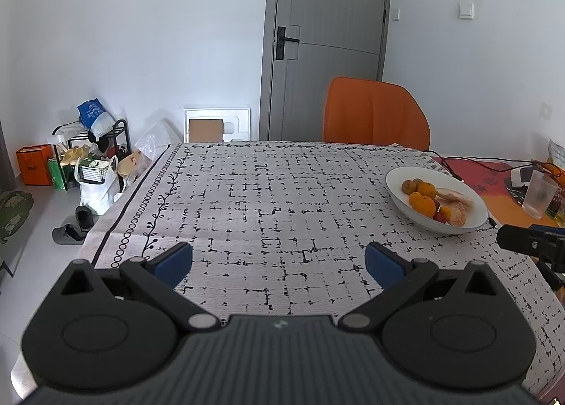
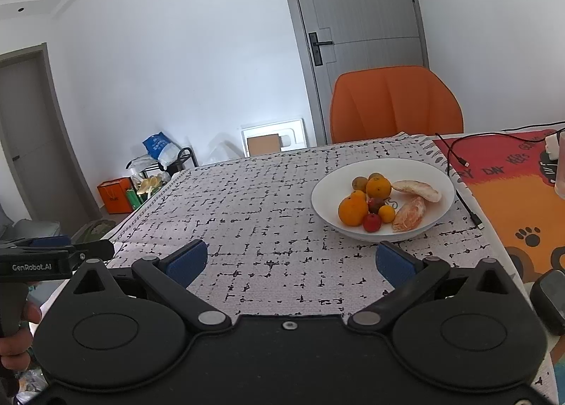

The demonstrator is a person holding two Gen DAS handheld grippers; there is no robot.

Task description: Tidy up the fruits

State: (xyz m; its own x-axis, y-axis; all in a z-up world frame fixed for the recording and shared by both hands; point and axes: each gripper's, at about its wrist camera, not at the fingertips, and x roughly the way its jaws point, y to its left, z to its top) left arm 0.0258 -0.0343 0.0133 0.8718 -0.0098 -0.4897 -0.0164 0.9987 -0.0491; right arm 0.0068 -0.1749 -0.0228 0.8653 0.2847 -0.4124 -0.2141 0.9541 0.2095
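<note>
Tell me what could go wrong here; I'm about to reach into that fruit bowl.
The peeled citrus segment looks soft, so a firm pinch may crush it. The small red fruit sits tight against the large orange; grabbing either may set its neighbours rolling. The black cable lies beside the white bowl and could snag the right gripper.

We see orange chair [image 2: 395, 104] at table's 12 o'clock edge, grey door [image 2: 356, 34] behind; black cable [image 2: 455, 154] at 2 o'clock, shoe rack [image 1: 88, 143] at 10.

Bare table [image 2: 268, 214] lies open before the bowl [image 2: 438, 175]; a cable [image 2: 468, 209] runs along its right rim.
</note>
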